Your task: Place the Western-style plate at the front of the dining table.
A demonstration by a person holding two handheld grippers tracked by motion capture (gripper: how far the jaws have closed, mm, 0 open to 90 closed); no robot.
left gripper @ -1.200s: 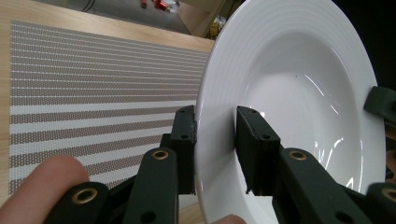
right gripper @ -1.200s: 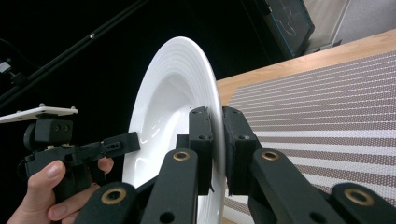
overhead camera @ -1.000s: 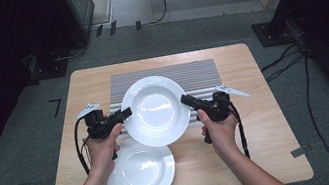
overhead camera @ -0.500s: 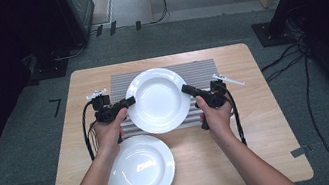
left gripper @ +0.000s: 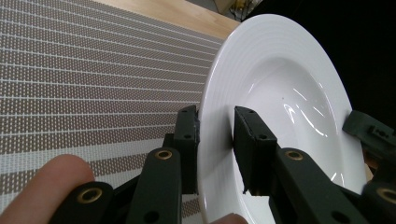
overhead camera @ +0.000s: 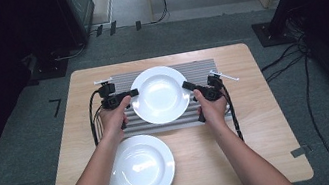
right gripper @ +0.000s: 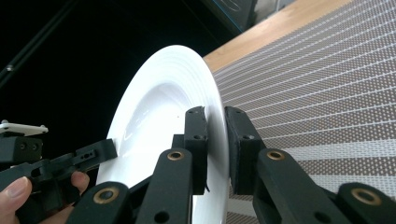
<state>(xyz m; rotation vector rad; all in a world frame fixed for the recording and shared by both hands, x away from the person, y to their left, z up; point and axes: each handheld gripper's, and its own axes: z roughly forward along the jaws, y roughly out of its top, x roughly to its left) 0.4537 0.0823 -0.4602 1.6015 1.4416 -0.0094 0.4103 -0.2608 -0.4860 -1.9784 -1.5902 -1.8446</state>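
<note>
Currently I carry the upper plate point(overhead camera: 159, 95) over the striped mat point(overhead camera: 201, 68) | left tool point(overhead camera: 133, 93) and right tool point(overhead camera: 186, 86) each clamp opposite rims, keeping it level | second plate point(overhead camera: 140, 169) rests on worktop point(overhead camera: 263, 121).

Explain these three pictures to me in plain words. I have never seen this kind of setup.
A person sits at a wooden table and holds a hand tool in each hand: black tongs with two jaws. The wide picture comes from a camera above the table. The other two come from small cameras riding on each tool, looking along its jaws.

On the table lies a striped grey mat. The left tongs and the right tongs each clamp opposite edges of a white deep plate, carried between them over the mat. The close-ups show the jaws pinching its rim. A second white plate rests on the table near the person.
</note>
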